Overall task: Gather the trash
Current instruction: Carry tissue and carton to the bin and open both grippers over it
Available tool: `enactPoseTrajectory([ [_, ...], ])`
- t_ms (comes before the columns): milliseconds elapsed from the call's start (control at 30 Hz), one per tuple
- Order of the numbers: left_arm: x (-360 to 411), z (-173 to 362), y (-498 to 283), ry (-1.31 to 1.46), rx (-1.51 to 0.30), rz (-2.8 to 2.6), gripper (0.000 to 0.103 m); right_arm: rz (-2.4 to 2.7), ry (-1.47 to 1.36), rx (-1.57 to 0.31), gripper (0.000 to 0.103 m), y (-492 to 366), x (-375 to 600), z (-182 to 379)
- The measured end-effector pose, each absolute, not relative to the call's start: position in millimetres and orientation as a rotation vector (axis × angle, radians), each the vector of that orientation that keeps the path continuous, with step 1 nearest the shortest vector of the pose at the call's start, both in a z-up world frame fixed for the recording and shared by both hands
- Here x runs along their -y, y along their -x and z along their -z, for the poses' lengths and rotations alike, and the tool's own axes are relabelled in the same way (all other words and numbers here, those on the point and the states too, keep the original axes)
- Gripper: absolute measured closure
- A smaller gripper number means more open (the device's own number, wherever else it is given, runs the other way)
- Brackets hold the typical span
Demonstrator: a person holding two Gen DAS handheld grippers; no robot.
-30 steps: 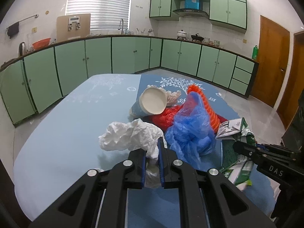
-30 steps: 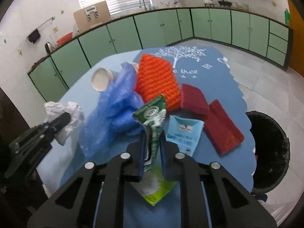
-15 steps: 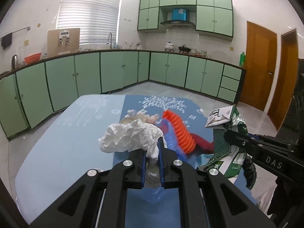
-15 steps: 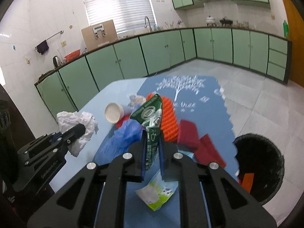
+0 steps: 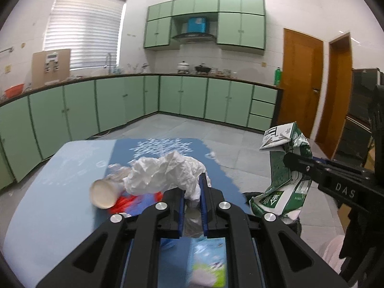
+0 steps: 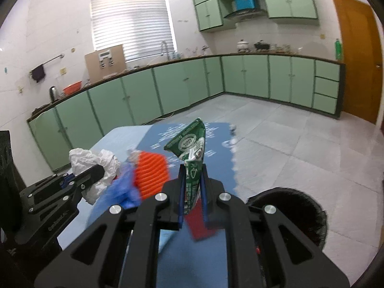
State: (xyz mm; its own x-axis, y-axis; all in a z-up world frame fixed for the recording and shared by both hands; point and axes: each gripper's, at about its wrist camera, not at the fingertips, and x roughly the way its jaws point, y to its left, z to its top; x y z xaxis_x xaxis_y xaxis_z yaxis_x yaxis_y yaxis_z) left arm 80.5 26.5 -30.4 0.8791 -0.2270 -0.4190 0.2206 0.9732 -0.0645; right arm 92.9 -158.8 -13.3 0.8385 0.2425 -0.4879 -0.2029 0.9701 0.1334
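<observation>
My left gripper [image 5: 193,187] is shut on a crumpled white tissue [image 5: 163,172] and holds it above the blue table [image 5: 48,206]. In the right wrist view the same tissue [image 6: 96,163] shows at the left, pinched in the left gripper [image 6: 99,171]. My right gripper [image 6: 192,175] is shut on a flattened green milk carton [image 6: 192,144], lifted off the table; the carton [image 5: 285,168] also hangs at the right of the left wrist view. A black-lined trash bin [image 6: 295,206] stands on the floor at the lower right.
On the table lie a paper cup [image 5: 104,193] on its side, an orange ribbed sponge [image 6: 150,172], a blue plastic bag [image 6: 122,189] and red cloths [image 6: 199,225]. Green cabinets [image 6: 192,84] line the walls; wooden doors [image 5: 300,84] stand at the right.
Both grippers have risen from the table with their loads and tilted up, so the table trash sits lower in both views. The bin has come nearer in the right wrist view.
</observation>
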Motion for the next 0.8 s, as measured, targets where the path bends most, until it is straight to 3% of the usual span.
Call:
enactPoseTrajectory([
  [433, 89, 45, -133, 0.003, -0.445, 0.435, 0.092, -0.017, -0.066, -0.541, 0.093, -120, 276, 39],
  [800, 174, 87, -182, 0.022, -0.537, 0.543, 0.092, 0.090, -0.084, -0.629, 0.093, -155, 351, 105],
])
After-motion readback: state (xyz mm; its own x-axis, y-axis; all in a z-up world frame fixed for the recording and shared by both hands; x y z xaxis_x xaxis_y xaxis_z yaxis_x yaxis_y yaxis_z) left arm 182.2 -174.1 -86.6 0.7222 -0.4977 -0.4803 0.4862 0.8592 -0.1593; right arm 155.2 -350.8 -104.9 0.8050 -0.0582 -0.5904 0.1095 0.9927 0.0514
